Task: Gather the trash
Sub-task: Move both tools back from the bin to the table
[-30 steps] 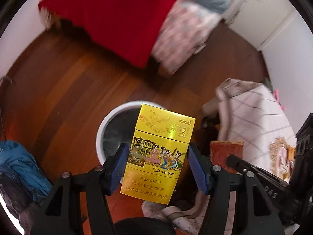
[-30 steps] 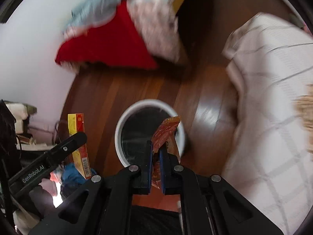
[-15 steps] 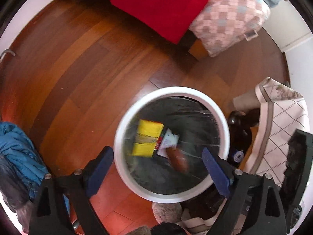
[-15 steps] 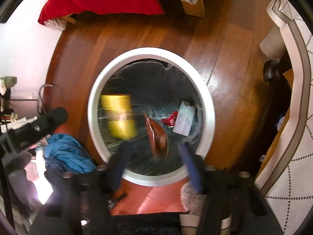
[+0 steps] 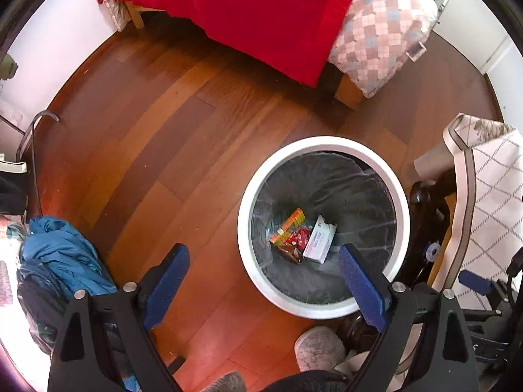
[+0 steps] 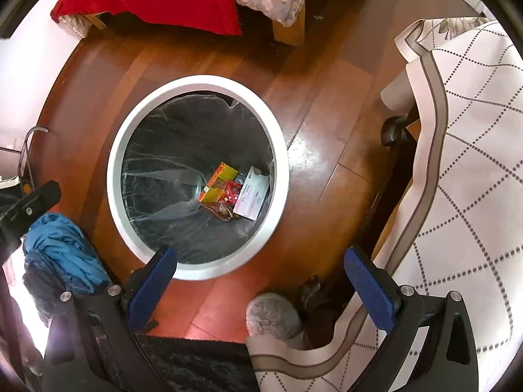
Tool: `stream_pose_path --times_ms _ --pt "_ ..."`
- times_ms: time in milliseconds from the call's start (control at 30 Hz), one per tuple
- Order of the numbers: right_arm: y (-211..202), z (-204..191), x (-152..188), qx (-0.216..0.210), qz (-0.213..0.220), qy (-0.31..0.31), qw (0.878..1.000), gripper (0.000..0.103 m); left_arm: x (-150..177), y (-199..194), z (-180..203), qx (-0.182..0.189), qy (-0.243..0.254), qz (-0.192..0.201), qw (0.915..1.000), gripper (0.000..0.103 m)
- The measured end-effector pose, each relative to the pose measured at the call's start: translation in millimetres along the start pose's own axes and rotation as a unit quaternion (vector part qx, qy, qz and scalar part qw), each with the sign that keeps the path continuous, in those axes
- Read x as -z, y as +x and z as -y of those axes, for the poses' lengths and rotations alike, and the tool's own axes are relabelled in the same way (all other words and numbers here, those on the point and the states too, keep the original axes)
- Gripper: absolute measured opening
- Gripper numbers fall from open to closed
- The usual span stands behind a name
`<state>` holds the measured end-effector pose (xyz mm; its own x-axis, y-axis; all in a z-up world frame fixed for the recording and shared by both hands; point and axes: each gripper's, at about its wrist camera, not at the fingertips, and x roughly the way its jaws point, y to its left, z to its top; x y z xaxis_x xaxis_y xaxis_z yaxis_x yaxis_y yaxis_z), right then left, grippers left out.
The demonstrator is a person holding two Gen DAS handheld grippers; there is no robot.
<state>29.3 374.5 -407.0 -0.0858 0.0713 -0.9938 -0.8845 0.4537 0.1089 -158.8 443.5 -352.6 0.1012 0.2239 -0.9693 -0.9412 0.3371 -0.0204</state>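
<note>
A white round trash bin with a dark liner stands on the wood floor; it also shows in the right wrist view. At its bottom lie a yellow cigarette pack, a brown snack wrapper, a red wrapper and a white box. My left gripper is open and empty above the bin's near left rim. My right gripper is open and empty above the floor at the bin's near right.
A bed with a red blanket and a checked pillow stands beyond the bin. A table with a diamond-pattern cloth is at the right. Blue clothing lies at the left. A grey slipper is near me.
Both grippers opened. The yellow pack and the brown wrapper fell into the bin and now lie at its bottom. Both grippers have since shifted a little relative to the bin.
</note>
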Motion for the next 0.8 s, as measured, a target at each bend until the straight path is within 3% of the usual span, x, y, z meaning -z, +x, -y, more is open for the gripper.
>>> stream_pose_path --times_ms 333,800 --pt "-47.6 -10.1 15.4 -0.002 0.040 -0.003 0.999 0.103 16.8 -46.8 4.3 0.003 0.016 0.031 0.9994 0.093" --pt "-157.8 -12.1 64.9 -0.041 0.134 0.000 0.990 0.103 50.5 -144.6 5.7 0.020 0.024 0.098 0.9947 0.093"
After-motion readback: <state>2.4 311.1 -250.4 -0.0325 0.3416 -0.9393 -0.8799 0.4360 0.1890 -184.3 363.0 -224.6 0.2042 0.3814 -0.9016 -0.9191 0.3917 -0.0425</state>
